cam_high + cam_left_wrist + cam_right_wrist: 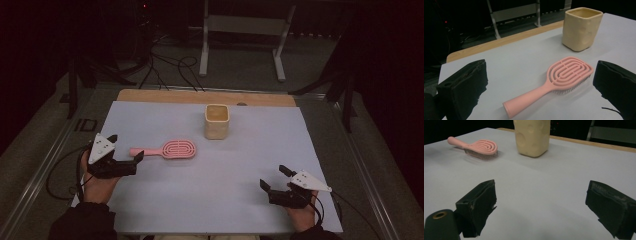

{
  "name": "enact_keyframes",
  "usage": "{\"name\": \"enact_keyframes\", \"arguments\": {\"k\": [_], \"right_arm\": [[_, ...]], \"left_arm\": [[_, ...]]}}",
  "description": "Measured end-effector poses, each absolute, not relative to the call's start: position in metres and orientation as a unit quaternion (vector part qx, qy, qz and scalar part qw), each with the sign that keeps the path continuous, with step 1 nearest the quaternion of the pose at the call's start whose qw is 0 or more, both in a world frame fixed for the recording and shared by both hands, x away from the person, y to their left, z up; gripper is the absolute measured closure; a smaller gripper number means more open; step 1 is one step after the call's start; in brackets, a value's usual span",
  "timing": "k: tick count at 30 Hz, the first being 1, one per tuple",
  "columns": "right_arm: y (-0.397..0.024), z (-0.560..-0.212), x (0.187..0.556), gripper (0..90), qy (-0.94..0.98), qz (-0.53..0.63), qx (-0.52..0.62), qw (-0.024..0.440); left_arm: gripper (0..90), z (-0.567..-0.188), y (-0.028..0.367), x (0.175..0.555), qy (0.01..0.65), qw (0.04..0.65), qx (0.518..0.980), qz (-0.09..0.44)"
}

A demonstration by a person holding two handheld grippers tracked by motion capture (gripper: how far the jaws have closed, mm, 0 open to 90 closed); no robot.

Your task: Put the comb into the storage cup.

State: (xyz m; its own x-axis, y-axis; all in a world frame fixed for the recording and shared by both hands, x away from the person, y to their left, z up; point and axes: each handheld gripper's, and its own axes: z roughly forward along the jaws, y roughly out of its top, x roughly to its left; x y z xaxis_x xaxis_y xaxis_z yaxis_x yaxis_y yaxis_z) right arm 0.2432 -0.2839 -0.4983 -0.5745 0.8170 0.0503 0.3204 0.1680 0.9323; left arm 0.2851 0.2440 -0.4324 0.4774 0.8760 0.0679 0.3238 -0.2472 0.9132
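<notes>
Left gripper (pixel 126 147), jaws wide, lines up on the pink hairbrush (pixel 167 149) handle beside the cream cup (pixel 217 121); right gripper (pixel 275 178) waits wide, well apart.

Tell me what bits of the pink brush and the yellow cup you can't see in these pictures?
- Cup: its inside bottom is too dark and small in the high view; the right gripper view's top edge cuts off its rim.
- Hairbrush: its bristles point down at the table, so the left gripper view shows just a thin fringe.
- Left gripper: the high view is too small to tell whether its fingers touch the handle.
</notes>
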Motion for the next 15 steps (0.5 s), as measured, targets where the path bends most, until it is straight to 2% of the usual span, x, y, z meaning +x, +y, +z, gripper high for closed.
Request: {"name": "enact_keyframes", "arguments": {"k": [15], "right_arm": [[-0.283,-0.500,0.244,9.5,0.728,0.509,0.392,0.238]], "left_arm": [[0.1,-0.435,0.241,0.298,0.415,0.453,0.731,0.298]]}}
